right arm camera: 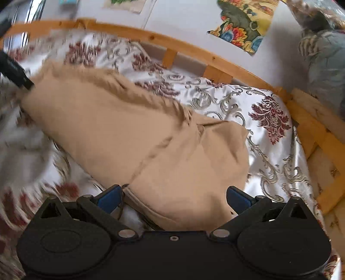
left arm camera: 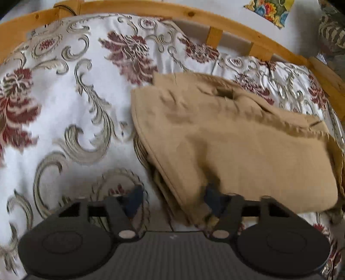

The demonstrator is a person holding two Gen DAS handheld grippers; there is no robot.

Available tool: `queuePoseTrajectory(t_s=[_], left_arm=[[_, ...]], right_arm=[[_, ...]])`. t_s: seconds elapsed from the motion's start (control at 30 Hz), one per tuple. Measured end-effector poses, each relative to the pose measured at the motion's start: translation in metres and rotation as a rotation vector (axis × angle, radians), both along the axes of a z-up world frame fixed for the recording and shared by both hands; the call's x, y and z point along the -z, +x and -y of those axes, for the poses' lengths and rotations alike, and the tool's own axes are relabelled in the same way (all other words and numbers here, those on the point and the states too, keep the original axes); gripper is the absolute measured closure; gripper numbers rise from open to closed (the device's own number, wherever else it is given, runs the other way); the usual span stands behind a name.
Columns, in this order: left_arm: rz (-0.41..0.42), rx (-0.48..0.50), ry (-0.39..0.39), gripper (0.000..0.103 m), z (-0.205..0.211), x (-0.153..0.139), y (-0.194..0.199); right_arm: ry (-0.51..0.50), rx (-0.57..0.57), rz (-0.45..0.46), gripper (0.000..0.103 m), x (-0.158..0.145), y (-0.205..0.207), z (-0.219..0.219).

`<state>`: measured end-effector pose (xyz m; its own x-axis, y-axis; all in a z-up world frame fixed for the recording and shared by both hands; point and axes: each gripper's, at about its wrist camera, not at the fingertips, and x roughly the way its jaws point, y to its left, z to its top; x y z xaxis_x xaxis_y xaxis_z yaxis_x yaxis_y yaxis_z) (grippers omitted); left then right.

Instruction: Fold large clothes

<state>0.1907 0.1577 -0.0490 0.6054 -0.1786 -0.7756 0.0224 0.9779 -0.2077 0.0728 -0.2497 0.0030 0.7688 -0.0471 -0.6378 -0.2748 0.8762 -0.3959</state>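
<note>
Through the left wrist camera you are looking down at a tan garment (left arm camera: 232, 137) folded into a thick wad on the bed, over a white bedspread (left arm camera: 64, 112) patterned with dark red flowers and grey scrolls. Your left tool (left arm camera: 172, 199) stands with its blue-padded fingers (left arm camera: 134, 199) spread apart; the right-hand one sits against the near edge of the tan cloth, which drapes over its tip, while the other is over bare bedspread. A wooden bed rail (left arm camera: 138, 9) curves along the far side. A colourful floral picture (left arm camera: 269, 10) shows on the wall beyond.
</note>
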Motion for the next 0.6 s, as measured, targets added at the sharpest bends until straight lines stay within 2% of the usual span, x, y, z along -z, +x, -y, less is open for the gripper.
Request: queuePoseTrajectory(t_s=[0.03, 0.1, 0.13, 0.17, 0.2, 0.23, 0.27, 0.4, 0.47, 0.53, 0.57, 0.6], left_arm=[[-0.003, 0.008, -0.002, 0.047, 0.002, 0.001, -0.003], [-0.01, 0.028, -0.006, 0.07, 0.005, 0.001, -0.007], [-0.012, 0.037, -0.005, 0.074, 0.007, 0.0, -0.007], [-0.009, 0.036, 0.014, 0.083, 0.009, -0.002, -0.007], [-0.006, 0.038, 0.028, 0.089, 0.011, -0.005, -0.006], [-0.001, 0.038, 0.043, 0.093, 0.012, -0.009, -0.007], [0.011, 0.039, 0.068, 0.098, 0.013, -0.015, -0.006], [0.073, 0.038, 0.192, 0.099, 0.017, -0.045, -0.004], [0.088, 0.013, 0.19, 0.099, 0.006, -0.056, -0.002], [0.086, -0.001, 0.155, 0.099, -0.006, -0.056, -0.001], [0.088, -0.004, 0.12, 0.099, -0.011, -0.053, -0.002], [0.087, -0.009, 0.099, 0.099, -0.015, -0.05, -0.002]], right_arm=[[0.008, 0.013, 0.005, 0.006, 0.001, 0.0, 0.004], [0.041, 0.028, 0.038, 0.017, -0.005, -0.002, 0.014], [0.06, 0.039, 0.065, 0.021, -0.01, -0.003, 0.018], [0.086, 0.052, 0.096, 0.036, -0.016, -0.004, 0.023], [0.113, 0.067, 0.13, 0.062, -0.021, -0.005, 0.027], [0.126, 0.086, 0.154, 0.073, -0.024, -0.002, 0.031], [0.129, 0.105, 0.179, 0.079, -0.027, 0.0, 0.034], [0.161, 0.22, 0.302, 0.082, -0.029, 0.013, 0.053], [0.191, 0.313, 0.309, 0.079, -0.025, 0.019, 0.066], [0.264, 0.38, 0.263, 0.069, -0.02, 0.022, 0.082], [0.318, 0.398, 0.237, 0.057, -0.019, 0.02, 0.09], [0.358, 0.414, 0.218, 0.039, -0.02, 0.018, 0.095]])
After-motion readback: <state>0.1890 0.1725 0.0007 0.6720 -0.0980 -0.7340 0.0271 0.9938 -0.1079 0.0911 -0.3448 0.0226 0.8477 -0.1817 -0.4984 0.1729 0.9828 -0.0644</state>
